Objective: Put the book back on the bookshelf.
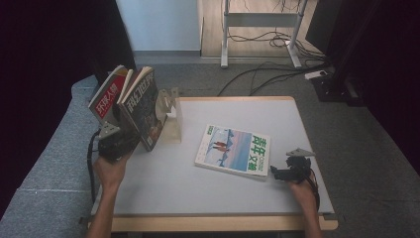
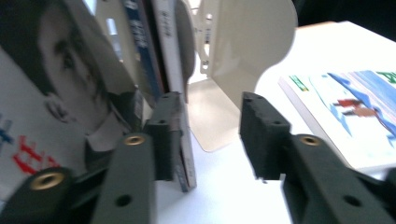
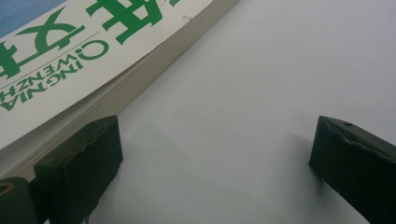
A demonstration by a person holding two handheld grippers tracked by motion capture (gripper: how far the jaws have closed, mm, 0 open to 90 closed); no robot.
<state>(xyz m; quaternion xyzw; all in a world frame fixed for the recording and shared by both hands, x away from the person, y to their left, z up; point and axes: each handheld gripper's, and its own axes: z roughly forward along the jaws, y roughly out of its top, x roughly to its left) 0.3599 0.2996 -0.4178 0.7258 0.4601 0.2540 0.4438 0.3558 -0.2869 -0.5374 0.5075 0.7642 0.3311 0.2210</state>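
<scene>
Two magazines lean at the table's left end: a red-covered one [image 1: 105,95] and a dark-covered one [image 1: 143,106] [image 2: 175,70], propped against a beige bookend [image 1: 169,115] [image 2: 243,46]. My left gripper [image 1: 115,143] [image 2: 212,135] is open at their lower edge; its left jaw touches the dark magazine's bottom corner, and only table and bookend base lie between the jaws. A light-blue magazine with green characters [image 1: 233,150] [image 3: 70,51] lies flat mid-table. My right gripper [image 1: 289,167] [image 3: 215,158] is open low over the table at that magazine's near right corner, with its left jaw beside the page edge.
The white table [image 1: 198,188] has bare room in front of and behind the flat magazine. Beyond it, grey carpet carries cables and a power strip [image 1: 316,75], with desk legs [image 1: 224,34] at the back. Dark curtains hang on both sides.
</scene>
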